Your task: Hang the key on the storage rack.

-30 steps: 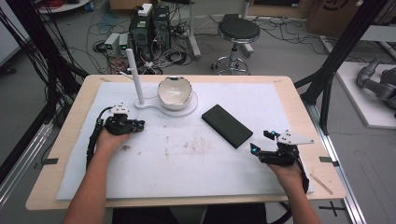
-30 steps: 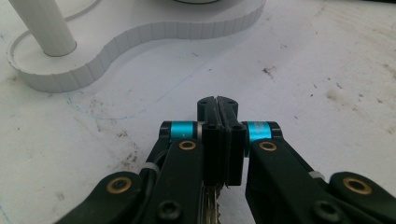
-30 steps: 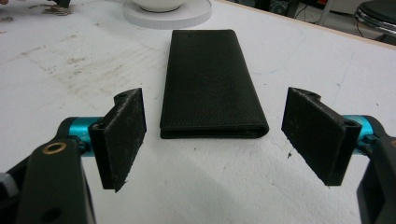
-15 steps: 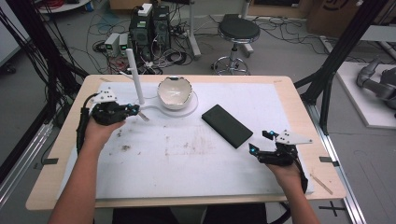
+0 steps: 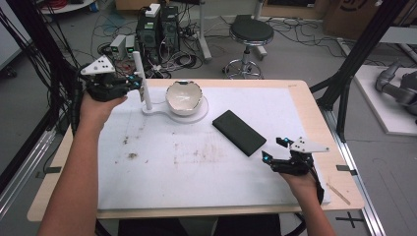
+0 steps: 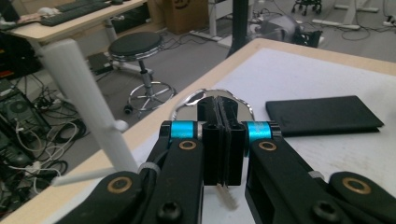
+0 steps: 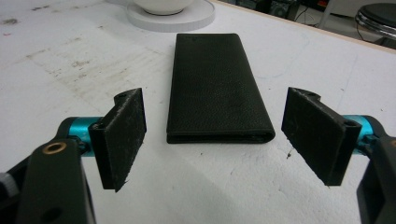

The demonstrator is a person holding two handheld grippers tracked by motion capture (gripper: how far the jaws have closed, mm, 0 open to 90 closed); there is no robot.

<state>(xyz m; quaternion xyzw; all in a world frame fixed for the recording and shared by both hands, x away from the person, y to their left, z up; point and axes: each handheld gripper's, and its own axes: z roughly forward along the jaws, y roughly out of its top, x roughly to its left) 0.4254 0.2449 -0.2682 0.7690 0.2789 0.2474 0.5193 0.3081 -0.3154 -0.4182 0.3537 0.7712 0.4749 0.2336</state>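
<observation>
A white bowl sits on a round white base at the table's far middle, with a thin white post rising at its left. A black wallet lies flat to the right of it. My left gripper is held above the far left corner, tips close to the post, jaws shut with nothing seen between them. The post stands left of those jaws and the bowl just beyond them. My right gripper rests open near the wallet's front end. The wallet lies ahead between its pads.
A white mat with brown stains covers the wooden table. Beyond the far edge stand a black stool, computer cases and loose cables. Black frame posts rise at both sides.
My left gripper has risen from the mat's left middle and moved to the far left, up beside the white post. My right gripper has stayed where it was, open.
</observation>
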